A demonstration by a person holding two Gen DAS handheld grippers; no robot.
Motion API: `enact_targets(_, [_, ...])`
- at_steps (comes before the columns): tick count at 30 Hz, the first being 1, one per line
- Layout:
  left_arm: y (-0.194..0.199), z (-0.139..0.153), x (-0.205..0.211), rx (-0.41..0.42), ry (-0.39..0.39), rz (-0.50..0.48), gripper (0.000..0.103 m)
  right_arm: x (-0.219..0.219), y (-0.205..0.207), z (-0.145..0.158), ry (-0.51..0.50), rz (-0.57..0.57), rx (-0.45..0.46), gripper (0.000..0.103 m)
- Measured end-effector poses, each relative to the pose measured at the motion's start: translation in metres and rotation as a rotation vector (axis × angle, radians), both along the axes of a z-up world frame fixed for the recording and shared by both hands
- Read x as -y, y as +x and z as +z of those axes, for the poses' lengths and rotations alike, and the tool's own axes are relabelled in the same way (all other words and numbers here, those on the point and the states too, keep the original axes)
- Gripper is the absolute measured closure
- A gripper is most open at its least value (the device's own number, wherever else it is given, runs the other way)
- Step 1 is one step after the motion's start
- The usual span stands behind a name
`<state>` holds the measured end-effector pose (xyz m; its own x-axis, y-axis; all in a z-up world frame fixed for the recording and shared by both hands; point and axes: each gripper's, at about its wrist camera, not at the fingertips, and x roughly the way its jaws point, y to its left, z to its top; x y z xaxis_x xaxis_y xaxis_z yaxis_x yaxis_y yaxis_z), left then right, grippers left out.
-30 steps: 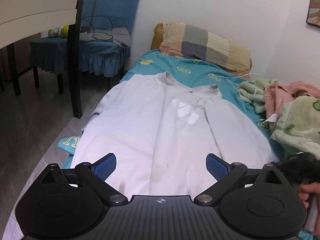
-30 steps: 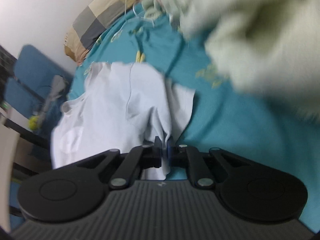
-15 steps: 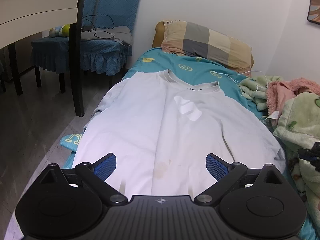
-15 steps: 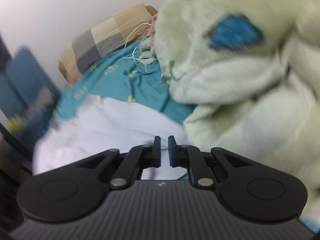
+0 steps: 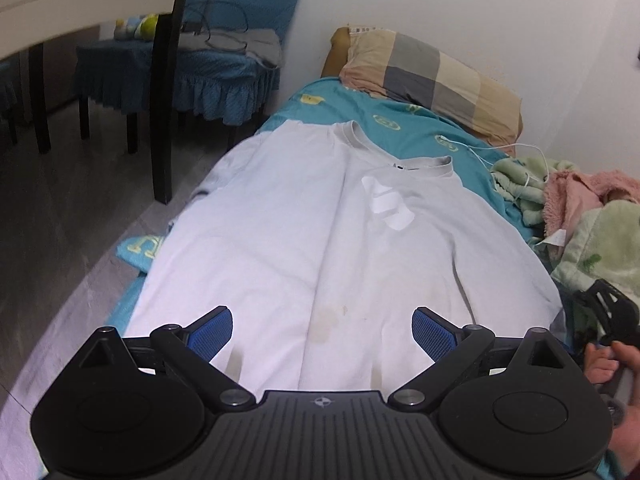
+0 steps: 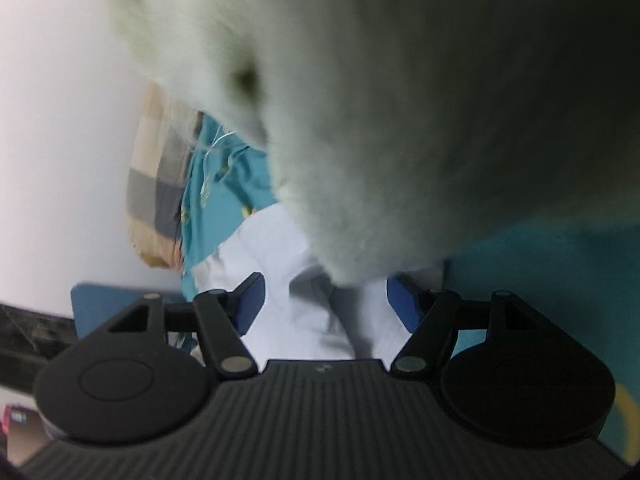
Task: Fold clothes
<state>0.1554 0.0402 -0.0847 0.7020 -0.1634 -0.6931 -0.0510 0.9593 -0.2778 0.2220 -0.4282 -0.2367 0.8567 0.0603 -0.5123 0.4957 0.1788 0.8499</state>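
A white T-shirt [image 5: 320,240] lies spread flat, front up, on the teal bed sheet [image 5: 400,128], collar toward the pillow. My left gripper [image 5: 322,330] is open and empty, hovering over the shirt's lower hem. My right gripper [image 6: 322,300] is open and empty over the shirt's right edge [image 6: 280,280], close under a fluffy green blanket [image 6: 400,120] that fills most of its blurred view. The right gripper also shows at the right edge of the left wrist view [image 5: 612,312].
A checked pillow [image 5: 432,76] lies at the bed head. Green and pink blankets [image 5: 580,208] are piled along the bed's right side, with a white cable [image 5: 500,148]. A blue-skirted chair [image 5: 192,72] and a table leg [image 5: 164,92] stand left on the floor.
My right gripper let go of the shirt's edge and opened. The shirt went from bunched on the right to spread flat. My left gripper stayed open and shifted slightly.
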Motion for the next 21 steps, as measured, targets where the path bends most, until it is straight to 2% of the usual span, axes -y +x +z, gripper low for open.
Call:
enact_targets(5, [0.016, -0.019, -0.008, -0.063, -0.085, 0.025, 0.005, -0.017, 0.034, -0.001, -0.061, -0.005, 0.067, 0.033])
enact_targets(8, [0.022, -0.028, -0.012, -0.086, -0.117, 0.036, 0.005, -0.021, 0.052, 0.005, -0.123, -0.035, 0.044, 0.034])
enact_targets(10, [0.024, -0.030, -0.013, -0.089, -0.128, 0.039, 0.005, -0.026, 0.066, 0.019, -0.229, -0.017, -0.006, 0.053])
enact_targets(12, [0.024, -0.028, -0.014, -0.080, -0.137, 0.039, 0.005, -0.036, 0.076, 0.041, -0.380, 0.013, -0.013, 0.066])
enact_targets(13, [0.023, -0.027, -0.015, -0.072, -0.141, 0.040, 0.005, -0.043, 0.078, 0.055, -0.463, 0.030, 0.006, 0.066])
enact_targets(15, [0.022, -0.023, -0.018, -0.057, -0.149, 0.043, 0.005, -0.065, 0.073, 0.088, -0.666, 0.102, 0.138, 0.066])
enact_targets(17, [0.021, -0.021, -0.019, -0.049, -0.157, 0.045, 0.005, -0.087, 0.059, 0.115, -0.826, 0.230, 0.302, 0.066])
enact_targets(19, [0.021, -0.019, -0.020, -0.047, -0.170, 0.045, 0.005, -0.100, 0.046, 0.123, -0.847, 0.376, 0.392, 0.068])
enact_targets(21, [0.019, -0.019, -0.020, -0.049, -0.174, 0.042, 0.005, -0.099, 0.044, 0.116, -0.773, 0.430, 0.355, 0.067])
